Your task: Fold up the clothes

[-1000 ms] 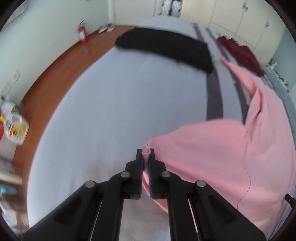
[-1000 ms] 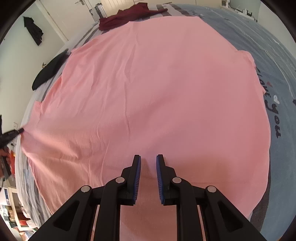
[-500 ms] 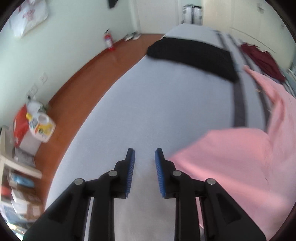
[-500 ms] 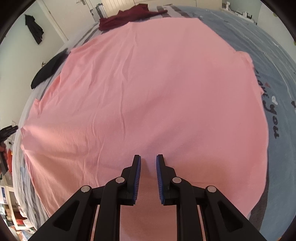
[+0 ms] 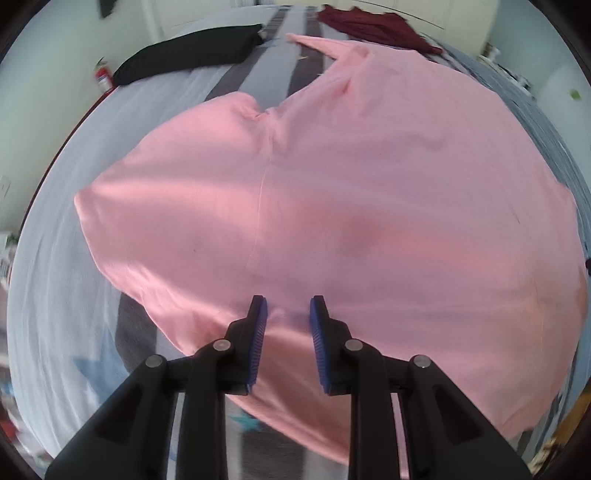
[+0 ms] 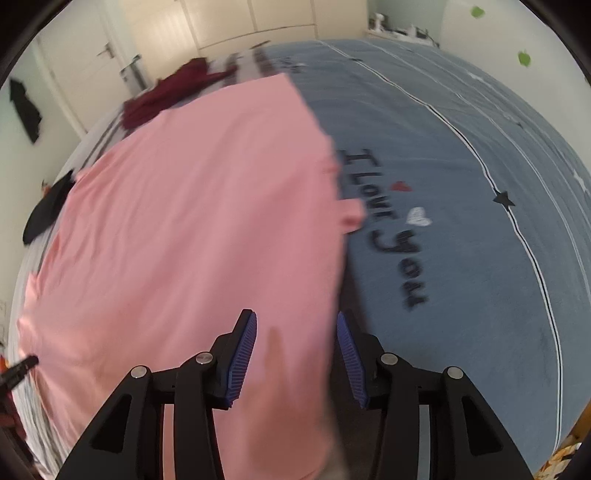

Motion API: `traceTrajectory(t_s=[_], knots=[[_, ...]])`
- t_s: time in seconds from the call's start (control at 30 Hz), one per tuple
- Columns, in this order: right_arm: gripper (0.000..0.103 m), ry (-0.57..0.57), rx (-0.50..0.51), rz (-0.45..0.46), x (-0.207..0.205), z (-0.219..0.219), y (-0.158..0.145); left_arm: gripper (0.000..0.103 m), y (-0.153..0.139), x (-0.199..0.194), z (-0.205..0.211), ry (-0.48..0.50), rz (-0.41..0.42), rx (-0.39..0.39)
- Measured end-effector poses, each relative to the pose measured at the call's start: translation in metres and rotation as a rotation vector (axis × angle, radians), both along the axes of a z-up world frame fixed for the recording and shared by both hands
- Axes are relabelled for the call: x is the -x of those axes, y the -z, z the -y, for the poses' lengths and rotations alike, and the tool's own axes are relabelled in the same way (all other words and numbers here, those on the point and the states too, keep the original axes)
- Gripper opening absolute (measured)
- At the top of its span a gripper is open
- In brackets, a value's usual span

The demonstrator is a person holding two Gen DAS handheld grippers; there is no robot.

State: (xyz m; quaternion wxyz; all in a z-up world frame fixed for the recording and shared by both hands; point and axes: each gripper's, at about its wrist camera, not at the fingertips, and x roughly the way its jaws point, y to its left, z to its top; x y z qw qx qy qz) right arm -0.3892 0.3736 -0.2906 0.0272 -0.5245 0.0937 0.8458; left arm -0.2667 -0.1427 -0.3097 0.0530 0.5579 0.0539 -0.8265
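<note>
Blue bedspread [image 6: 461, 184] reads "I Love you", ahead-right of right gripper [image 6: 295, 328]. Pink shirt [image 5: 332, 206] flat on bed beneath both grippers. Left gripper [image 5: 288, 310] released sleeve, now over shirt, jaws narrowly apart, empty. Right jaws just widened, gripping nothing.

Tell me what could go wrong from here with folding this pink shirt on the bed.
The pink shirt has a bunched, wrinkled sleeve; folding now may lock in creases. The right tongs, jaws just opening, straddle the shirt's edge and could pinch the blue bedspread along with it. The maroon garment touches the shirt's far end and might get dragged.
</note>
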Motion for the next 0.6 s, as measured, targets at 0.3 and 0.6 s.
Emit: traceTrajectory(t_s=[0.3,0.6], knots=[[0.043,0.125,0.192,-0.012,0.041,-0.063,0.020,0.023,0.007,0.007,0.005,-0.030,0.036,-0.013],[0.042,0.039,0.107,-0.019,0.065,-0.065,0.026,0.024,0.010,0.009,-0.009,-0.048,0.039,0.024]])
